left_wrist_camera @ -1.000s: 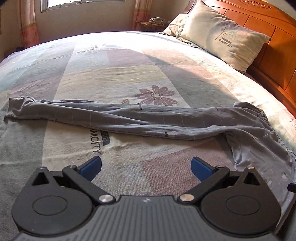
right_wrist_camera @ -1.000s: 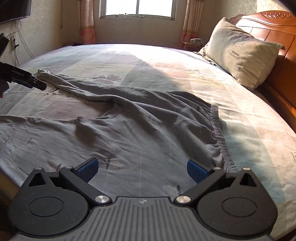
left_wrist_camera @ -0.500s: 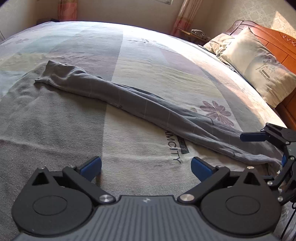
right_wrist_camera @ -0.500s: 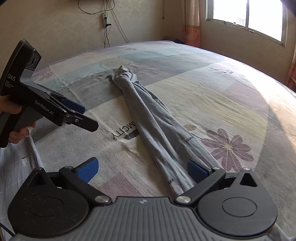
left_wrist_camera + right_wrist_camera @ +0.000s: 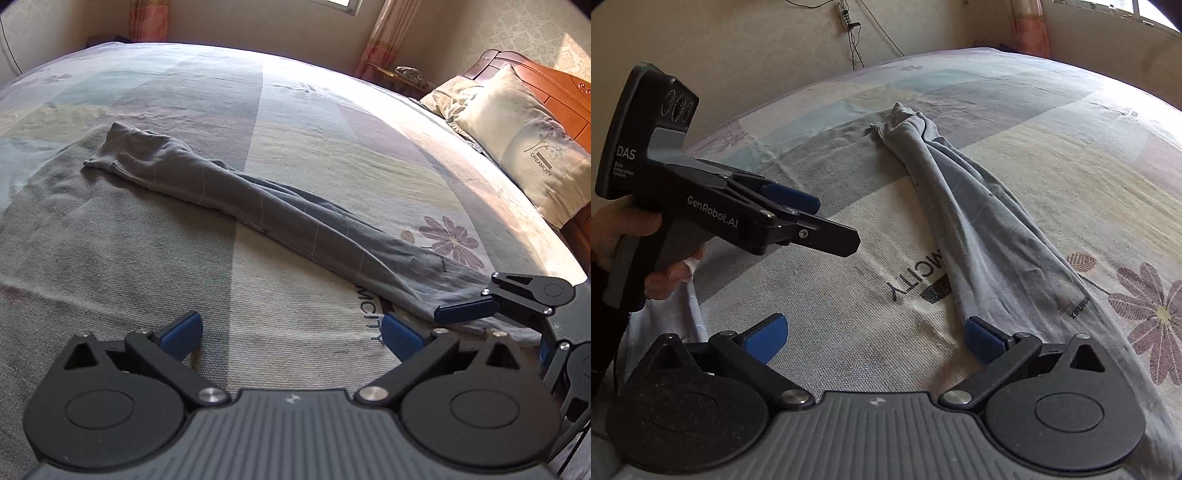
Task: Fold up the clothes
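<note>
Both tongs stand apart and hold nothing: left tongs [image 5: 291, 334] hover over the bedspread [image 5: 110, 266], right tongs [image 5: 873, 338] near the garment's near end. Grey trousers [image 5: 258, 206] lie bunched in a long strip across the bed, running far-left to near-right.

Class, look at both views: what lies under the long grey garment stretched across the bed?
The long grey cloth garment lies on the patchwork bedsheet, covering part of its printed lettering beside a purple flower print. Anything else beneath the cloth is hidden.
</note>
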Demonstrator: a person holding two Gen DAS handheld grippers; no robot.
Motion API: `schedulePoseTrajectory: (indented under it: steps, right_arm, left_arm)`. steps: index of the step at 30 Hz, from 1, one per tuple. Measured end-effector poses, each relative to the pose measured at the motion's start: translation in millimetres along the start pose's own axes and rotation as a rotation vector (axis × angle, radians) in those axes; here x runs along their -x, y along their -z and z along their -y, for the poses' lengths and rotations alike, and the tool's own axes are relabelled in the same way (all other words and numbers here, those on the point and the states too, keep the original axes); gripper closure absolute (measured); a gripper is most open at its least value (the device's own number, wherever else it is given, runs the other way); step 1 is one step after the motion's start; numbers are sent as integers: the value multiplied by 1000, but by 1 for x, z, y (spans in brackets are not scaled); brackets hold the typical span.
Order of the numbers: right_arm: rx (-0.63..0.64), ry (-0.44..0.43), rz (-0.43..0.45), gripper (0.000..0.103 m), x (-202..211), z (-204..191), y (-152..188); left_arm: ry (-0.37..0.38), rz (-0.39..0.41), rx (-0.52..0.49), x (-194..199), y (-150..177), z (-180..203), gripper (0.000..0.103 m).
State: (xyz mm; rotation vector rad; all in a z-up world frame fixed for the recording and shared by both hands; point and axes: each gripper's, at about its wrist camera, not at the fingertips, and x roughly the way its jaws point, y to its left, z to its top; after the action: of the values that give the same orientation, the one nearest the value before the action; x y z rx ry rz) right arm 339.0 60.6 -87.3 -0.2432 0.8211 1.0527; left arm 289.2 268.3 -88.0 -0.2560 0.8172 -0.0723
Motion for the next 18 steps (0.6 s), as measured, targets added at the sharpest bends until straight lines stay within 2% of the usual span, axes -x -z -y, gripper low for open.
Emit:
schedulePoseTrajectory:
  steps: [3,6,7,10,12,15,18]
  right_arm:
    - [-21,93,36,0,20,20,-1]
    - [-122,183,65,0,34,56,5]
    - [-164,190,64,0,37,66,10]
    - [-235,167,49,0,44,79,25]
    - [-202,172,36,0,47,71,34]
    - [-161,136,8,0,47,57,43]
    - [-161,116,-10,0,43,53,49]
  left_arm:
    - [11,2,-10,-3,-3,6,1]
    - [30,0,-28,-7,-6,17,1]
    - [36,-1,-32,-9,-7,20,1]
    - [46,-2,-46,-14,-11,31,1]
    - [59,2,-51,-16,-14,39,1]
    - [87,5,-59,-20,-17,48,1]
    - [97,-20,-95,-26,-13,57,1]
